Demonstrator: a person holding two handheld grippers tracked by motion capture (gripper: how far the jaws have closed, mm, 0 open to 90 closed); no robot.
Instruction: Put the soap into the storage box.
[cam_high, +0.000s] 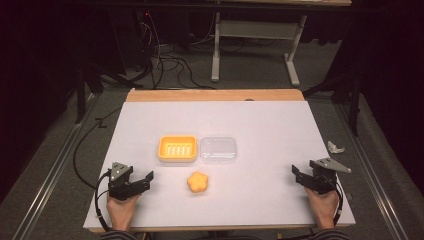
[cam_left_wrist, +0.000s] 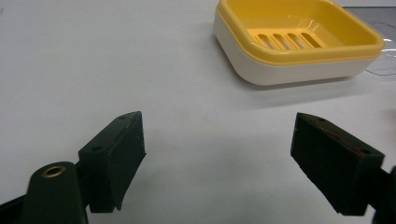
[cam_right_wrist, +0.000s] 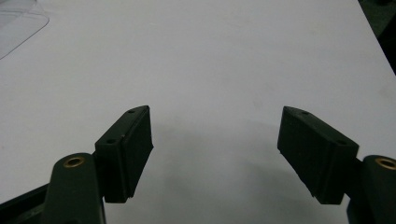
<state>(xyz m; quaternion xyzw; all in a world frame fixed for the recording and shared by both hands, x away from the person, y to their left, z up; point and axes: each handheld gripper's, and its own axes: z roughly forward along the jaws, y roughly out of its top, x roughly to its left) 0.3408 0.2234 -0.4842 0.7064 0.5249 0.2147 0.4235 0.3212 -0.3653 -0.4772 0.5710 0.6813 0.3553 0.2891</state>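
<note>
A yellow soap dish (cam_high: 177, 148) with a slotted floor sits mid-table; the left gripper view has the soap dish (cam_left_wrist: 299, 42) at its upper right. Touching its right side lies a clear plastic lid (cam_high: 218, 149), whose corner shows in the right gripper view as the lid (cam_right_wrist: 18, 23). An orange flower-shaped soap (cam_high: 198, 182) lies in front of them. My left gripper (cam_high: 146, 180) rests near the front left, open, jaws wide with bare table between them (cam_left_wrist: 217, 158). My right gripper (cam_high: 296, 175) rests at the front right, open and holding nothing (cam_right_wrist: 215, 149).
The white table top (cam_high: 260, 120) has a wooden strip along its far edge. A crumpled white scrap (cam_high: 335, 147) lies on the floor past the right edge. Cables and a desk frame (cam_high: 255, 45) stand on the floor beyond the table.
</note>
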